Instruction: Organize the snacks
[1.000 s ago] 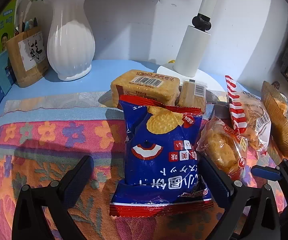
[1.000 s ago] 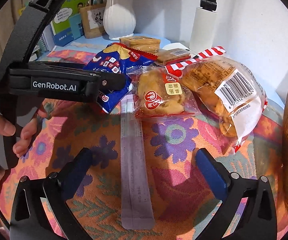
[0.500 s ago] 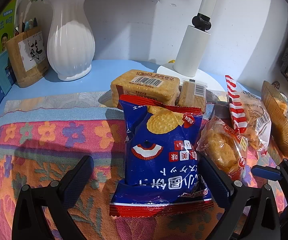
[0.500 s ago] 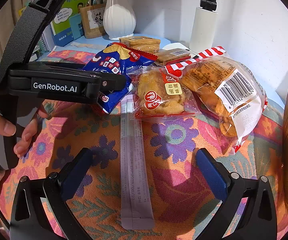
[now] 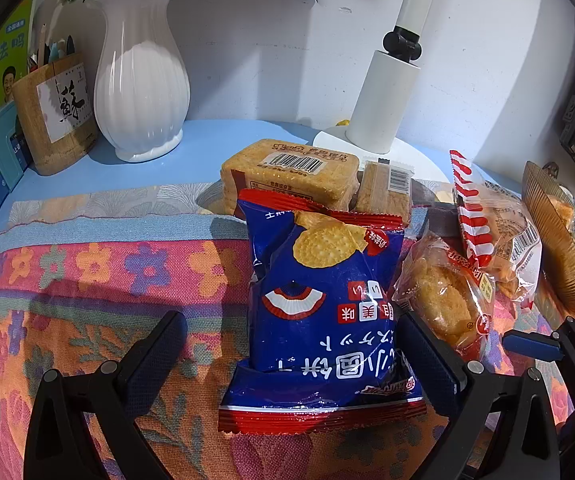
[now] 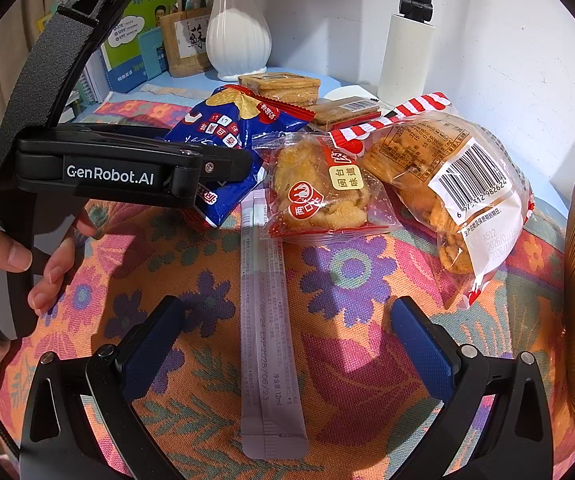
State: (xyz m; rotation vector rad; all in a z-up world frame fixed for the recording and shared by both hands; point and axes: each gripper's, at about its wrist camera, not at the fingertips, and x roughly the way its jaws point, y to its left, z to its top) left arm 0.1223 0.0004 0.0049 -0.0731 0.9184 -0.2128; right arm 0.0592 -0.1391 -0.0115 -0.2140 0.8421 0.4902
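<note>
The blue cracker bag (image 5: 319, 300) is lying on the floral cloth (image 5: 87, 272) w/ the left gripper (image 5: 291, 354) sitting around it, jaws spread wide and not clamping, while the right gripper (image 6: 287, 344) is hovering equally wide apart over a grey stick sachet (image 6: 267, 320). The gold basket (image 5: 563, 248) at the far right is getting cut off by the frame, contents too blurred to name. Only the right cam is showing the sachet and the hand (image 6: 11, 268) gripping the left tool; only the left cam is showing the pen holder (image 5: 53, 112) clearly.

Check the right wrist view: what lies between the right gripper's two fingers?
A long grey sachet lies flat on the floral cloth between them, untouched by either finger.
</note>
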